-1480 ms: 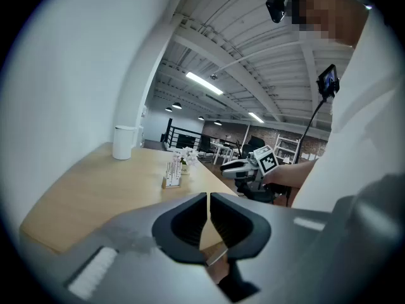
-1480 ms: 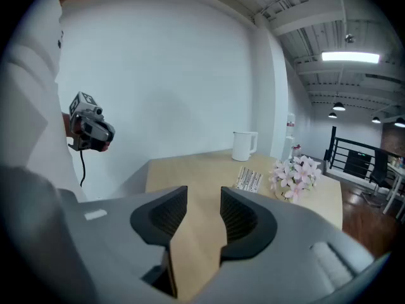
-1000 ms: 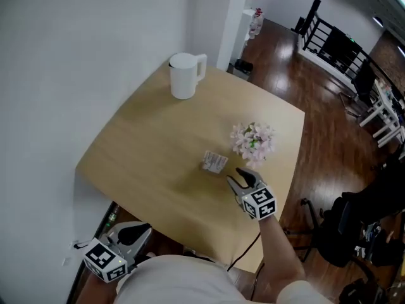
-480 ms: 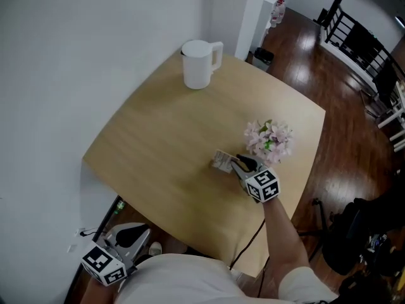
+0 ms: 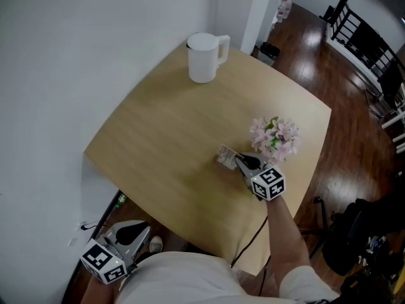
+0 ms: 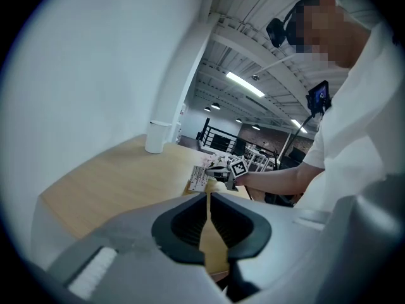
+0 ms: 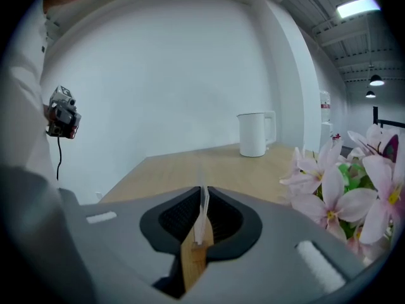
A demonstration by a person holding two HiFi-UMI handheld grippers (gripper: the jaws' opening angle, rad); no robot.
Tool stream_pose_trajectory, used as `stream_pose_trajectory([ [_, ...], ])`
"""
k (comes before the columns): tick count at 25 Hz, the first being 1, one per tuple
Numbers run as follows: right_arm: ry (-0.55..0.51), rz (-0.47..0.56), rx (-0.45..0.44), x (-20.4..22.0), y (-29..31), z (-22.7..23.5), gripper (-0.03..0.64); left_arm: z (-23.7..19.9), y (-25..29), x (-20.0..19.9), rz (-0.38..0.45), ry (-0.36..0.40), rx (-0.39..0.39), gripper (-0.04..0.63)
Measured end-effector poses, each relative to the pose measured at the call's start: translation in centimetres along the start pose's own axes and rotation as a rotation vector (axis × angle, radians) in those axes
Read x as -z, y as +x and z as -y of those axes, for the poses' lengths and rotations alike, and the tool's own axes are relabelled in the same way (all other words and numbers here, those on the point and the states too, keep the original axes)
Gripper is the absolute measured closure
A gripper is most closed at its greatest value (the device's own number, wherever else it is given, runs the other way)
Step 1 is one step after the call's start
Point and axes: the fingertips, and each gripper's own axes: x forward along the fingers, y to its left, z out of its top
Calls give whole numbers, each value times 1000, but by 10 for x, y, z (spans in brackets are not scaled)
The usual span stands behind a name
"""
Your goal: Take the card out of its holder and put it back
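Observation:
A small white printed card (image 5: 226,155) stands in its holder on the wooden table (image 5: 158,125), just left of the flowers. My right gripper (image 5: 238,159) reaches it from the near right. In the right gripper view the card (image 7: 203,213) shows edge-on as a thin white strip between the pads. The jaws have just been closing and now press on it. My left gripper (image 5: 134,232) hangs low at the near left, below the table's edge, away from the card. Its jaws (image 6: 207,198) meet with nothing between them. The left gripper view shows the card (image 6: 197,178) far off.
A white jug (image 5: 204,48) stands at the table's far corner by the white wall. Pink artificial flowers (image 5: 275,138) sit right beside the right gripper. A black cable (image 5: 250,240) drops over the near table edge. Wooden floor and chairs lie to the right.
The right gripper moved forward and left onto the card and went from wide open to shut on it. The left gripper stayed low at the near left.

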Motion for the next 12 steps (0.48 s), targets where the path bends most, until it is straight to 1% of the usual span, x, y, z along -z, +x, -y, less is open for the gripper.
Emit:
stream_pose_trajectory([
  [3,20,18,-3,-4,-2,-1,595,-1,-1,1,0,-3,-1,571],
  [12,32,62,22,-24,-16,-2,595,-4,-7,4,6,1,17,571],
])
